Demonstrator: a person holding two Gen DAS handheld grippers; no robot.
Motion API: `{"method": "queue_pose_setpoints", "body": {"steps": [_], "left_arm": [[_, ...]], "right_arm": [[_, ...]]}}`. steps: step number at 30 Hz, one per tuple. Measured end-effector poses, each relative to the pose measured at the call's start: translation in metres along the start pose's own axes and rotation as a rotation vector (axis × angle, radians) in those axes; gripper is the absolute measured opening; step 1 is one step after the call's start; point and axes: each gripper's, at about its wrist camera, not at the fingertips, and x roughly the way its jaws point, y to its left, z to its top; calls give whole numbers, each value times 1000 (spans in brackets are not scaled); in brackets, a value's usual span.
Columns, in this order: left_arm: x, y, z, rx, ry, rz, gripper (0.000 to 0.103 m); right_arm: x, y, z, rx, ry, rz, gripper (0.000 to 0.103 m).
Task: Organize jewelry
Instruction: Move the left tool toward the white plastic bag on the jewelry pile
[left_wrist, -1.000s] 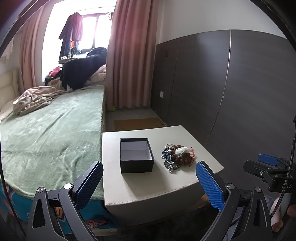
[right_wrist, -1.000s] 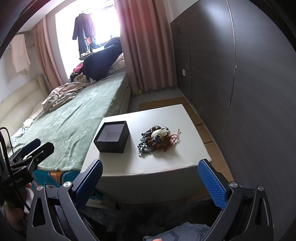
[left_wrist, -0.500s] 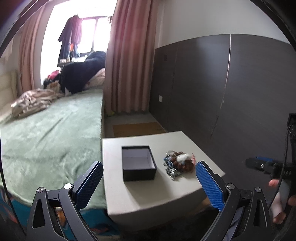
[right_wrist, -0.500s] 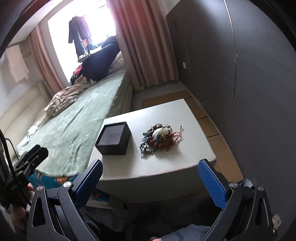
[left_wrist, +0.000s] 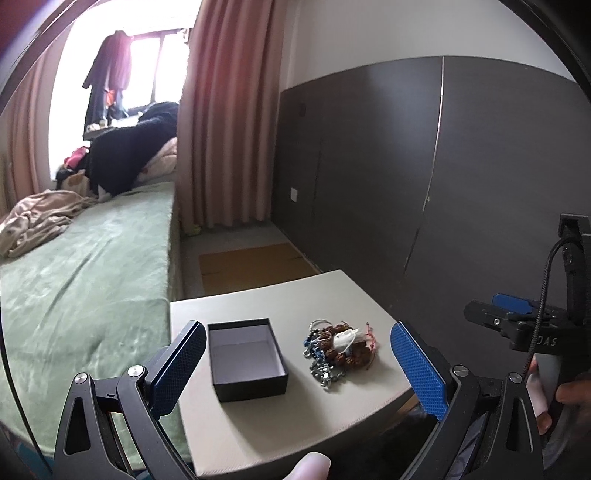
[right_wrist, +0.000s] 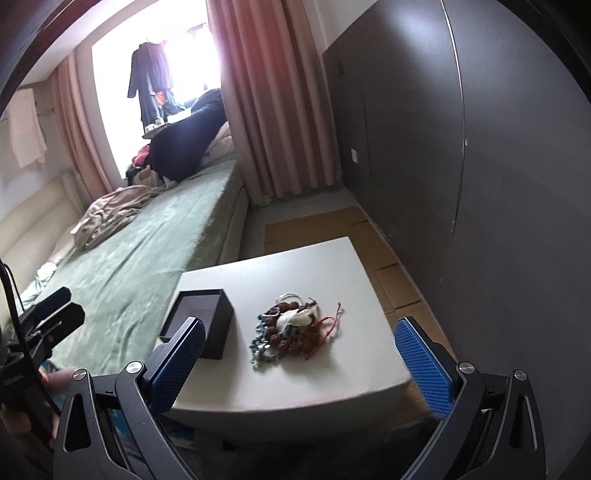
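Tangled heap of brown, blue and red bead jewelry (left_wrist: 338, 349) on pale grey low table (left_wrist: 295, 424), just right of open black cardboard box (left_wrist: 245, 358). Left gripper (left_wrist: 295, 363) and right gripper (right_wrist: 301, 363) both spread wide, empty, short of table.

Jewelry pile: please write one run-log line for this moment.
jewelry pile: on table | box: empty | left claw: open | right claw: open
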Motion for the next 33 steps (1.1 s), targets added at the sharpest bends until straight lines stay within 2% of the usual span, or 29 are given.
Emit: {"method": "queue_pose_setpoints", "body": {"steps": [16,18,20,23,26,33], "left_arm": [[97,-13,17,19,208,-95,100],[112,-15,18,21,243,-115,94],[129,-18,17,27,290,-127,83],[153,-23,13,27,353,-136,76],[175,-28,9,28,401,-155,73],[216,-57,-4,113,479,-198,72]], "right_arm": [[61,-39,24,37,139,-51,103],[67,-45,23,60,145,-38,103],[77,-54,20,98,158,-22,103],[94,-67,12,161,198,8,103],[107,-77,7,207,238,26,102],[121,-102,3,309,264,35,102]]}}
